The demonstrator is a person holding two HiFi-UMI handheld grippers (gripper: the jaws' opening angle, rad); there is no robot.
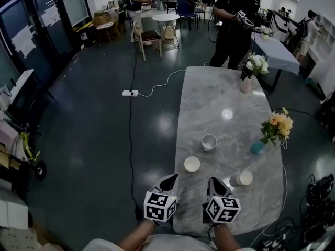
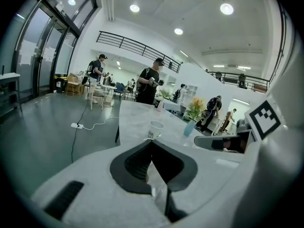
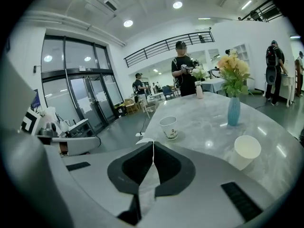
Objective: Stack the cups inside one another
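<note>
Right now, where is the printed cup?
In the head view the printed cup stands upright around the middle of the table, just beyond the plain cup near the left edge, with the blue vase to its right.

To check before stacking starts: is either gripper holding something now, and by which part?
Nothing is held. The left gripper and the right gripper both have jaws shut together, empty; the three white cups stand free on the grey marble table.
</note>
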